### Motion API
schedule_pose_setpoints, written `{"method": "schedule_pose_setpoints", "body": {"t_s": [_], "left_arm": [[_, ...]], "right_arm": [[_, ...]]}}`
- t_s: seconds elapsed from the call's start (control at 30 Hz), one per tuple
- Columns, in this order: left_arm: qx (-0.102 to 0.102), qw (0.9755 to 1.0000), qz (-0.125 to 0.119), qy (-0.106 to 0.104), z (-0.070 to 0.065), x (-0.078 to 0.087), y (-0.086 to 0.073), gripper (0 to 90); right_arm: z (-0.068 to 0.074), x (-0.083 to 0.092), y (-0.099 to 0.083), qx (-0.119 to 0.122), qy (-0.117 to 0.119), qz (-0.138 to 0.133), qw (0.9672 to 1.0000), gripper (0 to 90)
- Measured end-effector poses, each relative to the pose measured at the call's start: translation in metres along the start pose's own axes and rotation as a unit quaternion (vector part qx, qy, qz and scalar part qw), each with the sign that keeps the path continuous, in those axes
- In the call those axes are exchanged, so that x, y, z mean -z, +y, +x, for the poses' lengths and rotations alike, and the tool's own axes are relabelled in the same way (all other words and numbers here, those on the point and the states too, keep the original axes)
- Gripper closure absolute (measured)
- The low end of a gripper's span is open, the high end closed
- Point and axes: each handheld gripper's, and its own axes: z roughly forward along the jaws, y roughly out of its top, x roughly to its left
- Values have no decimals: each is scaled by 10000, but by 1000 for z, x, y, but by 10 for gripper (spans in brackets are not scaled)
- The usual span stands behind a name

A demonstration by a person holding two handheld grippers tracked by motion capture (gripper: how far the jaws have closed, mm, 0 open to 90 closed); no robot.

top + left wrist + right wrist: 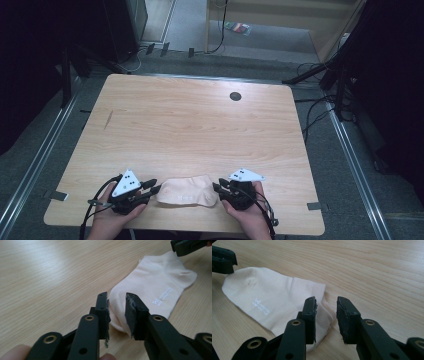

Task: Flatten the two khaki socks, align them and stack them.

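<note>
A pale cream ankle sock [187, 191] lies flat near the table's front edge, between my two grippers. My left gripper [152, 187] points at the sock's left end. In the left gripper view its jaws [117, 298] stand apart over the sock [155, 280], whose rounded end shows in the gap, unpinched. My right gripper [217, 187] points at the sock's right end. In the right gripper view its jaws [326, 302] stand apart over the ribbed cuff of the sock [269, 295], with the pads not pressing on it. The sock carries a small white logo.
The wooden table [200, 125] has a dark round grommet [235, 96] at the back right. Grey carpet, cables and dark stands surround it. A hand holds each gripper at the front edge.
</note>
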Motion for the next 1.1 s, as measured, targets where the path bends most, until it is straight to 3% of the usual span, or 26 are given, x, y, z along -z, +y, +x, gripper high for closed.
{"method": "schedule_pose_setpoints", "body": {"t_s": [0.13, 0.27, 0.33, 0.47, 0.67, 0.83, 1.1], "left_arm": [[299, 9993, -137, -156, 5, 3, 0, 779], [426, 9988, -171, -185, 7, 3, -2, 790], [453, 9987, -203, -146, 10, 4, -3, 780], [692, 9965, -423, -185, 20, 7, -6, 749], [944, 9921, -828, -5, 34, 10, -12, 513], [1105, 9866, -1182, 212, 47, 14, -16, 390], [1217, 9851, -1029, 649, 62, 19, -19, 180]], "right_arm": [[0, 1, 0, -54, -10, -49, 10000, 712], [-1, 2, 0, -107, 8, -120, 9999, 738], [-3, 3, 0, -112, 4, -176, 9998, 729], [-6, 5, 0, -129, -42, -355, 9993, 651], [-16, 5, -2, -75, -240, -734, 9970, 455], [-25, 7, -3, -46, -405, -1054, 9936, 328], [-45, 14, -2, -318, -417, -1192, 9915, 181]]}}
